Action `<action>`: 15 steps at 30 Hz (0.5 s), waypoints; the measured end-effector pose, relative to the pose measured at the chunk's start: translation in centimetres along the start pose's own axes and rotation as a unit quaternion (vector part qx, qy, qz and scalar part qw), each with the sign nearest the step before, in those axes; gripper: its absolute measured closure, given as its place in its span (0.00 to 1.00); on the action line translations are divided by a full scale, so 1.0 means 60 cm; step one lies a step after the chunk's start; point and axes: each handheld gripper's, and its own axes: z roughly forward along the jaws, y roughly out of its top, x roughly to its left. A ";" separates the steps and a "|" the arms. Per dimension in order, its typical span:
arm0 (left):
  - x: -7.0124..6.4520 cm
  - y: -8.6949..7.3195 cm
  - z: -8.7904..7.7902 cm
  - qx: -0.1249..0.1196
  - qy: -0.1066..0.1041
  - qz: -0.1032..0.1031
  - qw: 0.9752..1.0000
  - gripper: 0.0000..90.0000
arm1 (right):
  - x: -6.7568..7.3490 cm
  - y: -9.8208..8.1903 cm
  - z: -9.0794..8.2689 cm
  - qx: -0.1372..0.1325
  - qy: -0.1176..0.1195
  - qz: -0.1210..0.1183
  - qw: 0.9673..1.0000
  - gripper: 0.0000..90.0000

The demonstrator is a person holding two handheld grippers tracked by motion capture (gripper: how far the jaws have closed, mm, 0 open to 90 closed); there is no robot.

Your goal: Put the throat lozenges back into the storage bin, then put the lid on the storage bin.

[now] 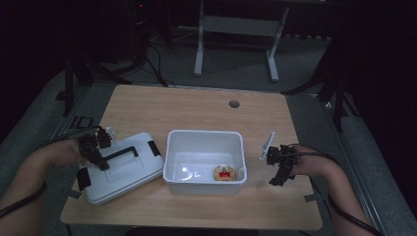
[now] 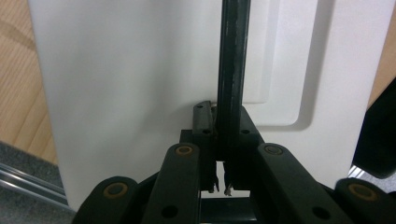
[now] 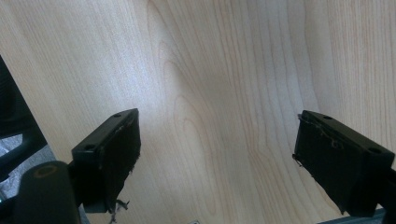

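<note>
While the left hand-held gripper is clamped tight on the black handle of the white lid, lying left of the open bin on the worktop, closing remains; right hand-held gripper gapes empty.

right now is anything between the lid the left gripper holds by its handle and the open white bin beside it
Nothing visible. The left gripper is shut on the lid's black handle; the white lid sits just left of the white bin, whose top is open. Only a small round yellow-and-red item lies inside, low on the bottom.
</note>
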 end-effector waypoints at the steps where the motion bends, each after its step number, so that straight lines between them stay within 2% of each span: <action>1: 0.000 -0.002 -0.003 -0.001 0.004 0.001 1.000 0.93 | 0.000 0.000 0.000 0.000 -0.001 0.000 1.000 0.16; 8: -0.003 -0.012 -0.016 -0.001 -0.002 -0.003 1.000 0.93 | -0.001 0.000 -0.001 -0.001 0.001 0.001 1.000 0.16; 15: -0.008 -0.021 -0.035 -0.005 0.006 -0.003 1.000 0.93 | 0.001 -0.003 0.000 -0.001 0.003 0.002 1.000 0.16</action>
